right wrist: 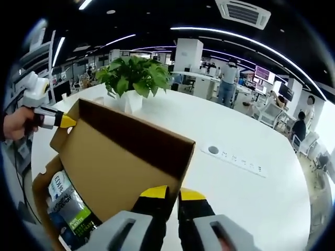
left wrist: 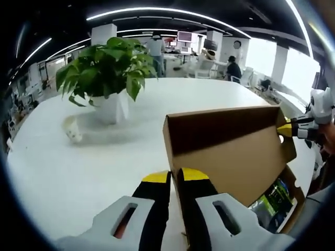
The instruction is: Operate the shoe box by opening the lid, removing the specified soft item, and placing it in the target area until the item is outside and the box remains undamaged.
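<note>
1. My left gripper [left wrist: 174,177] and right gripper [right wrist: 172,194] fingers each pinch a corner of the raised lid [right wrist: 128,151]
2. The soft item [right wrist: 67,206] is still inside the shoe box [right wrist: 44,180] at 8 o'clock, on the tabletop [right wrist: 235,183]; removal remains

A raised cardboard lid [left wrist: 230,151] screens most of the shoe box's inside in the left gripper view, leaving a sliver of a green-printed packet [left wrist: 272,201] near the box's far corner, its lettering too small to read. In the right gripper view, the same packet [right wrist: 70,209] runs out past the picture's bottom edge, its print blurred. The left gripper [left wrist: 174,180] and the right gripper [right wrist: 172,196] each meet the lid's edge, but whether the jaws pinch the cardboard cannot be told. A small pale object [left wrist: 72,130] beside the potted plant [left wrist: 107,73] is too blurred to identify.
</note>
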Tool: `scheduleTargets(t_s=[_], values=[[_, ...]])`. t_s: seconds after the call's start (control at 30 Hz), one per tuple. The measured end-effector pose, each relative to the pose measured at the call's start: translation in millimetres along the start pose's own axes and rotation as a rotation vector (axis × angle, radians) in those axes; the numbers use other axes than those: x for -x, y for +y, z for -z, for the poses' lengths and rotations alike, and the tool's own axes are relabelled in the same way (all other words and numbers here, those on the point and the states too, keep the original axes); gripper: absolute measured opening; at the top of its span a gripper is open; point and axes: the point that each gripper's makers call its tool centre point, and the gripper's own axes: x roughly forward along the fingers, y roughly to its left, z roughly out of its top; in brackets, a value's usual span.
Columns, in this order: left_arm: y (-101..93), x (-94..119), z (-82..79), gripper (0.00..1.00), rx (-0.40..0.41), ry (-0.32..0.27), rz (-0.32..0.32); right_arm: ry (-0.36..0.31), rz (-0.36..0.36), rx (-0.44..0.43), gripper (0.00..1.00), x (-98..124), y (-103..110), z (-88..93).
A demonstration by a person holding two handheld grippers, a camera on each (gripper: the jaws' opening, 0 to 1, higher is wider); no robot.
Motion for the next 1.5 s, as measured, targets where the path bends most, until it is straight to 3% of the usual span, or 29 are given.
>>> scheduleTargets(t_s=[0.77,1.5], values=[[2.5,-28.2,21.0,0.06,0.035,0.083,-0.002,0.126,-0.019,-0.096,0.01,-39.6,-4.4,28.5],[6.8,-44.9,34.9,0.06,0.023,0.143,-0.01,0.195,-0.034,-0.126,0.01,-52.7,-1.6,45.7]])
